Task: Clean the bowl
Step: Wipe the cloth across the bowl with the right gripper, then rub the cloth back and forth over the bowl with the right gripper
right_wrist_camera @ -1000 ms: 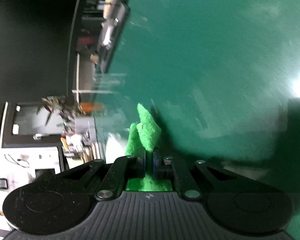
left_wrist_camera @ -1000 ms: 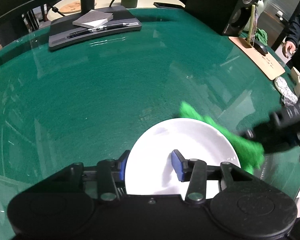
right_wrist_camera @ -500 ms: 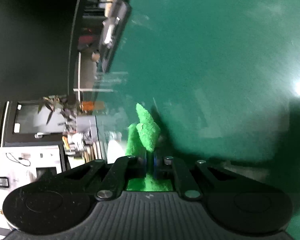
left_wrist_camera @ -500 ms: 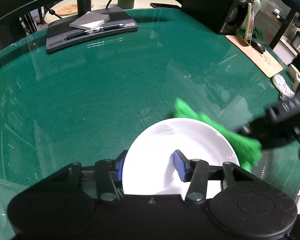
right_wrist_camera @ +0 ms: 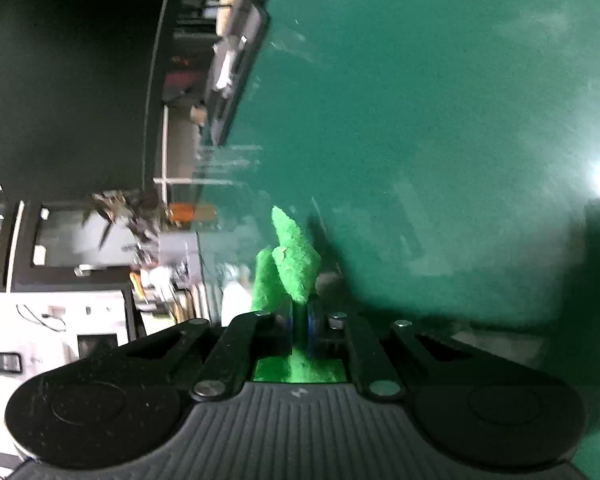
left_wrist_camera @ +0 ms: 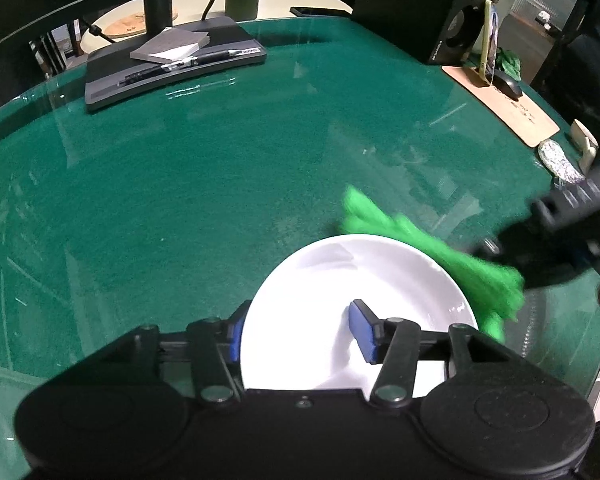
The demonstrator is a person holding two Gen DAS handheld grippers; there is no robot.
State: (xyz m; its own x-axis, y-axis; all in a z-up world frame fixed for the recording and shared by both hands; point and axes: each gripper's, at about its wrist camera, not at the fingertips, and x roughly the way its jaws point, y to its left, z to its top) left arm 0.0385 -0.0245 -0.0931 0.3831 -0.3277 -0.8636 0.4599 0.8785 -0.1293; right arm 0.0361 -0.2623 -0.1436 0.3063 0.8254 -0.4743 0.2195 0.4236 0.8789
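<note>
On green table [left_wrist_camera: 180, 200], white bowl [left_wrist_camera: 340, 280] straddled by my left gripper [left_wrist_camera: 296, 330], jaws loose around near rim, probably not pinching. Right gripper [right_wrist_camera: 300, 320] clenched on green cloth [left_wrist_camera: 440, 256], draped over bowl's right rim, cloth axis pointing inward.

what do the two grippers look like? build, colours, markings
Left gripper: matte black body, two round caps, black linkage arms with silver pivot screws, blue pads. Right gripper: the same build, with a ribbed grey centre panel bearing a small logo, dusty caps. No cables or sleeves visible.
</note>
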